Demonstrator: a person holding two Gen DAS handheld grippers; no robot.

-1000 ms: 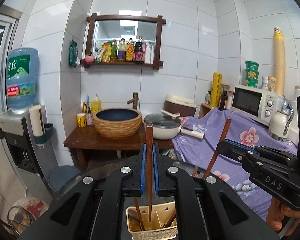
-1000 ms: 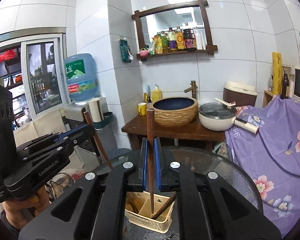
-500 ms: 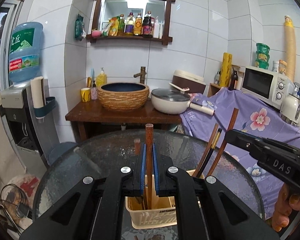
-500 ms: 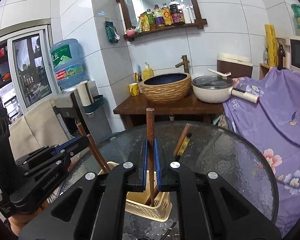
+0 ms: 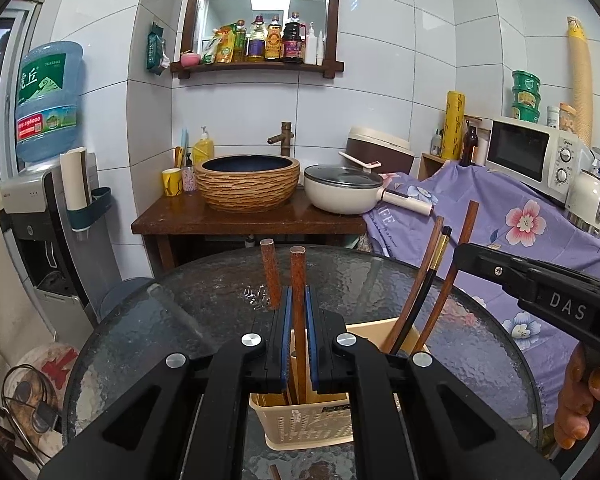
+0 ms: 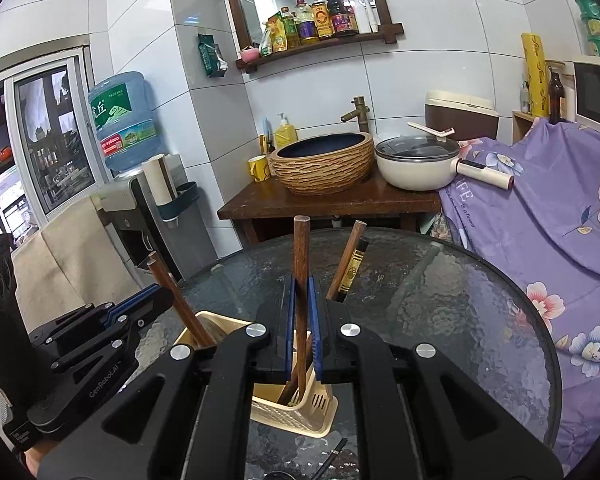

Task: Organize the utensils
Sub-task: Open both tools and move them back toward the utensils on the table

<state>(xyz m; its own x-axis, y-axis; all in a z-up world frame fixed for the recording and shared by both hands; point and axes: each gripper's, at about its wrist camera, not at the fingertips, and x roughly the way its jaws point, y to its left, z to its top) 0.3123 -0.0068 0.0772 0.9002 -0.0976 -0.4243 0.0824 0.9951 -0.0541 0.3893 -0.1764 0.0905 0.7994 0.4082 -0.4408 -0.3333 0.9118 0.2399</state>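
Trouble, as I judge it, lies in the letting go: the left tool (image 5: pixel 299 320) is clenched on a brown wooden chopstick (image 5: pixel 298 292) held nearly upright, its lower end down inside the cream plastic basket (image 5: pixel 300 424) on the round glass worktop (image 5: pixel 180 320), and the right tool (image 6: pixel 302 320) is clenched the same way on another brown chopstick (image 6: pixel 301 264) whose tip sits in the basket's neighbouring compartment. If either pair of jaws opens while its stick is off upright, the stick could topple against the rim and tip the light basket, or skid out onto the glass, which looks slick. The two tools are close together over one small basket, so a careless withdrawal might knock the sticks already leaning there, a brown one (image 5: pixel 414 280) and a black one with a gold band (image 5: pixel 432 276). A loose black stick (image 6: pixel 332 456) lies on the glass near the basket and could be swept off. As for writing: "DAS" is stamped on the right tool's side seen from the left camera, "GenRobot.AI" on the left tool's side seen from the right camera. The water bottle (image 5: pixel 46 100) carries Chinese characters on a green label, and the purple flowered cloth (image 6: pixel 540 208) shows "is a flower".
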